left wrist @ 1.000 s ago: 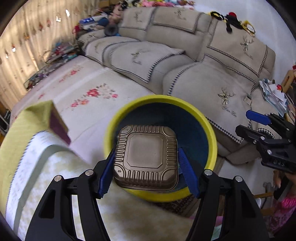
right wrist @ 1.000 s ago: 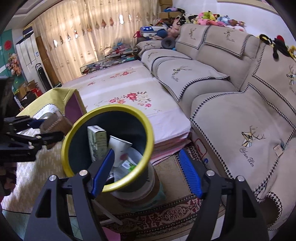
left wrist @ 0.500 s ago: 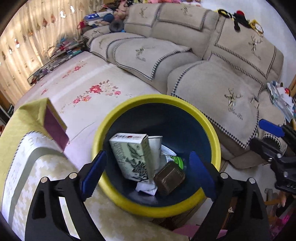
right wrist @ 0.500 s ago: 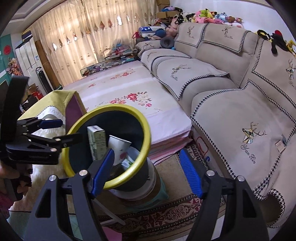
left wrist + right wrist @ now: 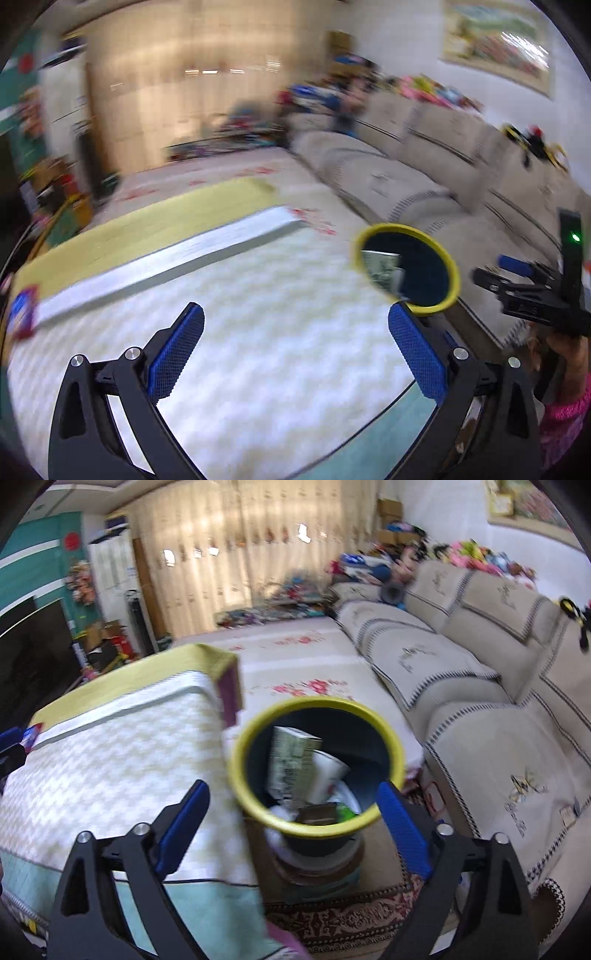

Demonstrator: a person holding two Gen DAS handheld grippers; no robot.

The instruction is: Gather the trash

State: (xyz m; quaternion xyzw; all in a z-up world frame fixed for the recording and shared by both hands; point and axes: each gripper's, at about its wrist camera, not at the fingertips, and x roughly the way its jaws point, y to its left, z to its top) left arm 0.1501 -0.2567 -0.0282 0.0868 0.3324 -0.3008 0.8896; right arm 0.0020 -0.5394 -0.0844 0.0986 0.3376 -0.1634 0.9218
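The yellow-rimmed dark bin (image 5: 395,738) stands beside the table and holds a milk carton (image 5: 291,760), a paper cup (image 5: 330,773) and a brown tin (image 5: 317,814). My right gripper (image 5: 293,786) hovers just in front of the bin's rim, its jaws opening with nothing between them. My left gripper (image 5: 295,310) hangs over the white tablecloth (image 5: 280,332), left of the bin (image 5: 448,266), its jaws opening and empty. A small red and blue packet (image 5: 22,314) lies at the table's far left edge. The right gripper (image 5: 496,268) shows at the right of the left wrist view.
A beige sofa (image 5: 480,686) runs along the right. A flower-patterned cover (image 5: 295,664) lies behind the bin. The table carries a yellow-green cloth (image 5: 147,668) at its far side. The bin rests on a low stand over a patterned rug (image 5: 351,923).
The left gripper let the brown tin drop into the bin, opened wide and swung left over the table. The right gripper opened wider and moved so the bin sits between its fingers in view.
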